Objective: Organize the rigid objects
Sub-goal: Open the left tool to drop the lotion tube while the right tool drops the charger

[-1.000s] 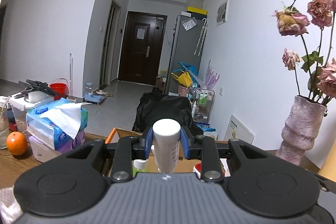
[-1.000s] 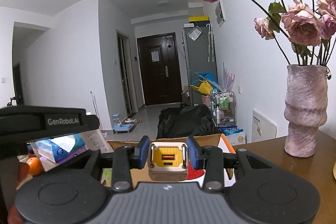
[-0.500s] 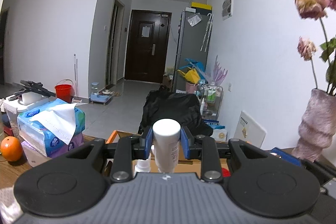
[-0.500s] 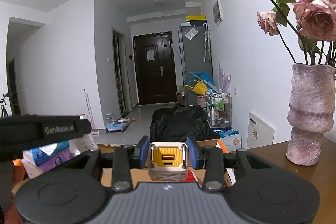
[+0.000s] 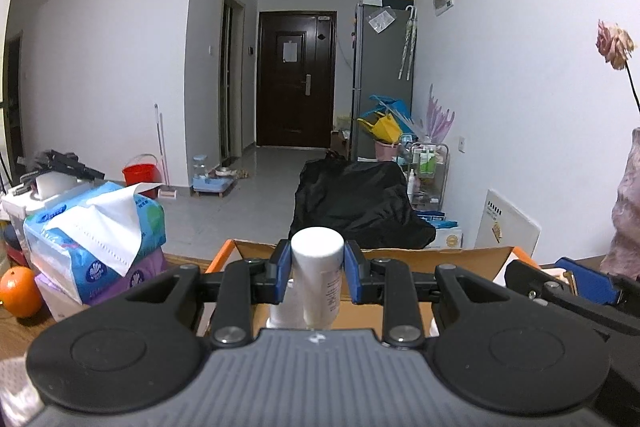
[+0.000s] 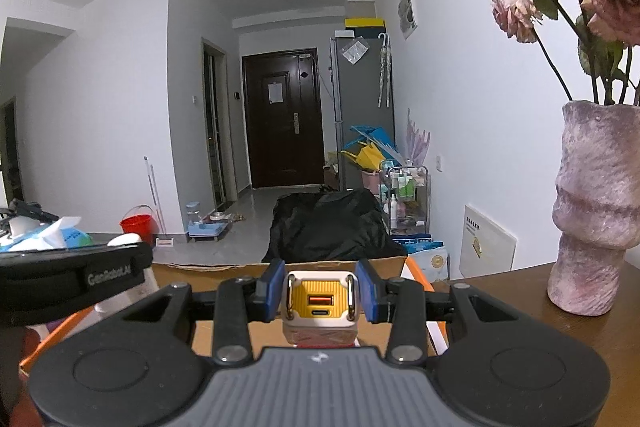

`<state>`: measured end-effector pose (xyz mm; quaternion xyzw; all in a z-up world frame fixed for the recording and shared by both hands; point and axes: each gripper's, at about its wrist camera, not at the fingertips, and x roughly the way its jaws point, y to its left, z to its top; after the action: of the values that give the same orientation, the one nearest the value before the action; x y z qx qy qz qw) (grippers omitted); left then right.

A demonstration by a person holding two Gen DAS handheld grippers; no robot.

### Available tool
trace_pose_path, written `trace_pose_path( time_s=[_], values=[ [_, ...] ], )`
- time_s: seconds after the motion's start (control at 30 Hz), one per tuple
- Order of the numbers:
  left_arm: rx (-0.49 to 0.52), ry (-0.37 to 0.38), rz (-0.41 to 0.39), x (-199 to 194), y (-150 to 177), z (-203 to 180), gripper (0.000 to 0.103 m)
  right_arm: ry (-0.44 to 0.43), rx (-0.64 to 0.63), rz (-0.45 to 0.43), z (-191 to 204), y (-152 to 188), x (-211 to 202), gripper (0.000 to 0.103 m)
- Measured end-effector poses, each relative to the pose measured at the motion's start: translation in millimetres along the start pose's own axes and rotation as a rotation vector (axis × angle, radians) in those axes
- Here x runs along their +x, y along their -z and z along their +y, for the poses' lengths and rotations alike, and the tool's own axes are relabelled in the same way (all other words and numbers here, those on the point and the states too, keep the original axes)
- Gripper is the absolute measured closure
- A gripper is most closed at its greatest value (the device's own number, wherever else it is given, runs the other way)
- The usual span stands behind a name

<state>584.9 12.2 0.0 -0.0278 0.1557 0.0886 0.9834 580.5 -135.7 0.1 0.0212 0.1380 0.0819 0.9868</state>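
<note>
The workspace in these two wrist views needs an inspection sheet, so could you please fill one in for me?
Surface: wooden table, bare wood near the vase.
Job's things: white bottle and yellow-faced charger cube, both held above the open cardboard box.
Clutter: tissue packs, orange, pink vase of dried roses.
Grippers: left gripper shut on the bottle; right gripper shut on the cube.
Cables: nothing seen.
Surroundings: hallway with dark door, grey fridge, black bag, red bucket.
</note>
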Motion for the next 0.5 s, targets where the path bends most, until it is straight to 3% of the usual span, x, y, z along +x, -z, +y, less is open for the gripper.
trace_pose_path(
  time_s=[0.33,0.4,0.47,0.5],
  values=[
    [0.053,-0.021,-0.022,-1,4,-9,0.072,0.011,-0.013,0.031,-4,-1,10,0.065],
    [0.052,-0.027,-0.026,-3,4,-8,0.059,0.018,-0.007,0.057,-5,-2,12,0.065],
    [0.056,-0.05,-0.038,-5,4,-10,0.028,0.024,0.003,0.07,-7,-4,12,0.065],
    [0.055,-0.061,-0.044,-6,4,-10,0.023,0.029,0.005,0.074,-9,-5,12,0.061]
  ],
)
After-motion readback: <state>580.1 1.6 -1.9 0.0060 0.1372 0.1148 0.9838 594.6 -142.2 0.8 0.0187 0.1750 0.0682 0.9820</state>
